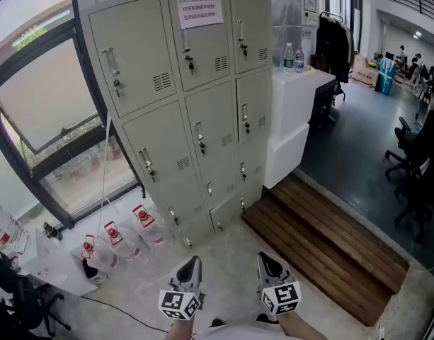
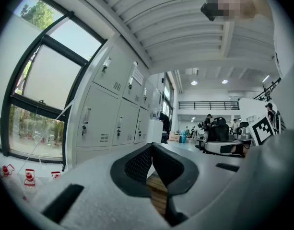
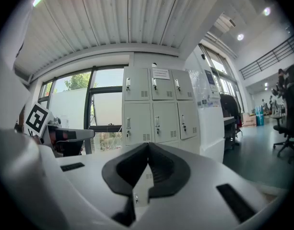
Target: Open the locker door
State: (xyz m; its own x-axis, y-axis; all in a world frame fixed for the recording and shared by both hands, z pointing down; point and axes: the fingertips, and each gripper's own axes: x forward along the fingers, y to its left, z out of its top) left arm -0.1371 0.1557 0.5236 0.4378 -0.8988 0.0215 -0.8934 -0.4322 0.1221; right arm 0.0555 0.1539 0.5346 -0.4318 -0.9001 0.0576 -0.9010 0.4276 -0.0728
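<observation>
A grey metal locker cabinet (image 1: 192, 105) stands ahead, three columns of doors, all shut, each with a handle and a key. A paper notice (image 1: 200, 9) hangs on the top middle door. The cabinet also shows in the left gripper view (image 2: 113, 114) and the right gripper view (image 3: 158, 109). My left gripper (image 1: 190, 266) and right gripper (image 1: 272, 263) are held low at the bottom of the head view, well short of the lockers. Both are shut with their tips touching and nothing between them.
A white counter (image 1: 298, 112) with two water bottles (image 1: 293, 59) adjoins the lockers on the right. A wooden platform (image 1: 330, 246) lies on the floor to the right. Water jugs with red caps (image 1: 121, 239) stand at the lower left by the window. Office chairs (image 1: 415, 161) are far right.
</observation>
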